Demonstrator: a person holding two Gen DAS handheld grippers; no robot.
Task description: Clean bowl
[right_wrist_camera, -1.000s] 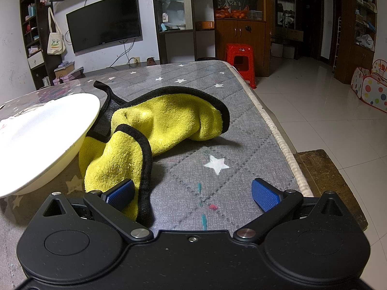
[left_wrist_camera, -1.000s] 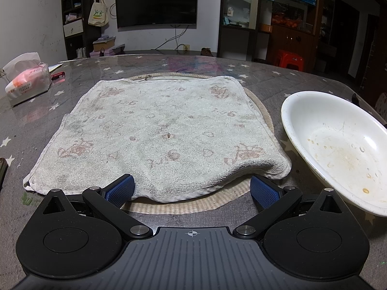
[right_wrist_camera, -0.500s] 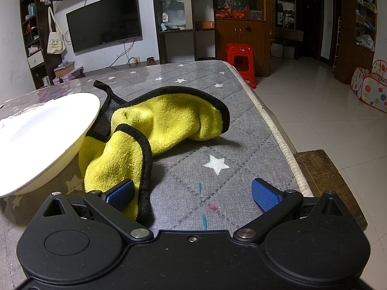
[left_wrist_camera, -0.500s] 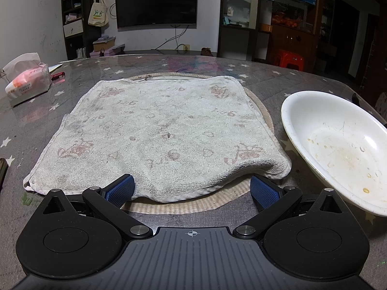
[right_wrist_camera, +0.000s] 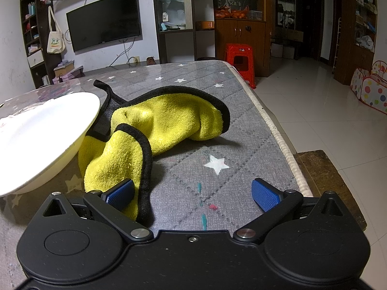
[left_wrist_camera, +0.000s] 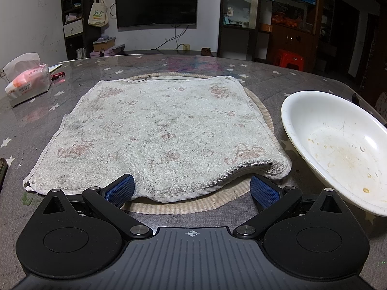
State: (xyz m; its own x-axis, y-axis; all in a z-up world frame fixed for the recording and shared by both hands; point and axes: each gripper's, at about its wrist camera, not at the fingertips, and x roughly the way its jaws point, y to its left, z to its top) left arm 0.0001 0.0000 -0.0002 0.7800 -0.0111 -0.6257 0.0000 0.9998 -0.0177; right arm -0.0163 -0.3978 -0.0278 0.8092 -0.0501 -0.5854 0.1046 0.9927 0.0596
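A white bowl (left_wrist_camera: 336,145) with brownish food stains inside sits on the table at the right of the left wrist view; its outer wall (right_wrist_camera: 43,140) fills the left of the right wrist view. A crumpled yellow cloth (right_wrist_camera: 150,130) with black trim lies beside the bowl, partly tucked under its rim. My left gripper (left_wrist_camera: 192,189) is open, low over the near edge of a worn white towel (left_wrist_camera: 154,133). My right gripper (right_wrist_camera: 192,193) is open too, its left pad (right_wrist_camera: 119,193) against the cloth's near end.
The towel lies on a round striped mat (left_wrist_camera: 183,205). A tissue pack (left_wrist_camera: 27,82) sits at the far left. The table's right edge (right_wrist_camera: 280,140) drops to a tiled floor, with a red stool (right_wrist_camera: 240,60) beyond. A TV and shelves stand behind.
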